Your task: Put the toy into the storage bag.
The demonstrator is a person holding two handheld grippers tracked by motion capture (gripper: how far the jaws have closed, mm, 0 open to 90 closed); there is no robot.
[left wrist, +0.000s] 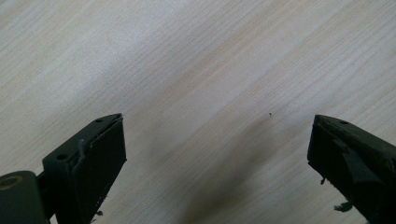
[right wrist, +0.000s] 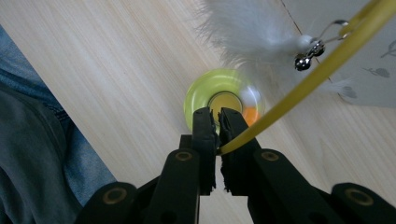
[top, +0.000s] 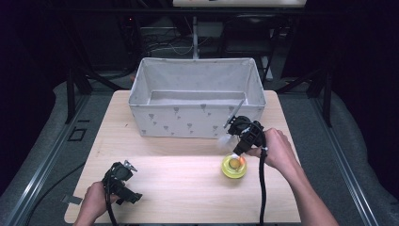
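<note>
A thin yellow wand (right wrist: 303, 91) is pinched between the pads of my right gripper (right wrist: 218, 114), which is shut on its lower end. From the wand's clip hang a white feather (right wrist: 247, 32) and small metal bells (right wrist: 308, 51). Just below the jaw tips a round yellow-green disc (right wrist: 201, 93) lies on the table, holding an orange ball (right wrist: 252, 114). In the high view the right gripper (top: 237, 149) hovers over that disc (top: 234, 170), the feather (top: 226, 141) beside it. My left gripper (left wrist: 217, 154) is open over bare wood, at the table's front left (top: 126, 190).
A white fabric bin (top: 188, 120) with a grey print stands at the back of the wooden table (top: 179, 188), close behind the right gripper; its wall (right wrist: 364, 56) shows at upper right. A person's jeans (right wrist: 28, 140) lie past the table edge.
</note>
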